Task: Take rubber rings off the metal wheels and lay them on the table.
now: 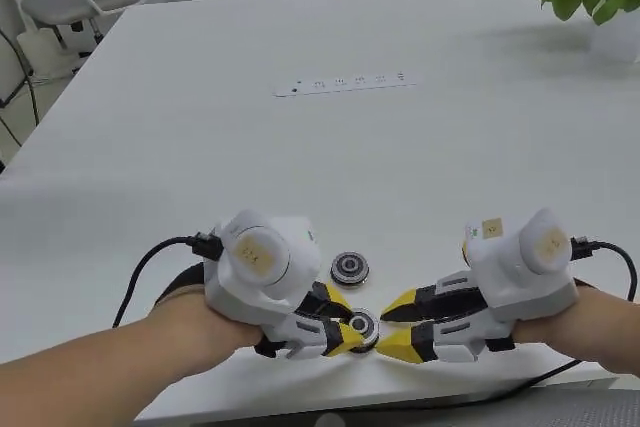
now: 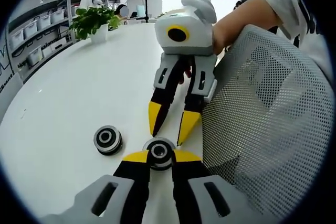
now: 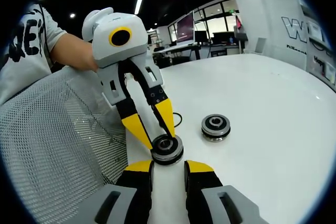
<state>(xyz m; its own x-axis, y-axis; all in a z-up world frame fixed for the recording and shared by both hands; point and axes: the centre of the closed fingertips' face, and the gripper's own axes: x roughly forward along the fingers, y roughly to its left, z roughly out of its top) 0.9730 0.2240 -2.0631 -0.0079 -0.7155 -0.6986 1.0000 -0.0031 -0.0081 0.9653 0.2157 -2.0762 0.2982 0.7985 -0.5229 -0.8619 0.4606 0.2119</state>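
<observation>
While both wheels appear to wear their rubber rings, the task is barely begun: the left gripper (image 3: 160,136) clamps one metal wheel (image 3: 167,149) above the table (image 1: 300,147). The right gripper (image 2: 169,129) is spread just beside it, and the second wheel (image 3: 216,126) rests nearby.

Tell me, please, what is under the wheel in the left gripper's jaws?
The table lies under the wheel, which the left gripper holds. Its underside is hidden, so contact cannot be judged.
</observation>
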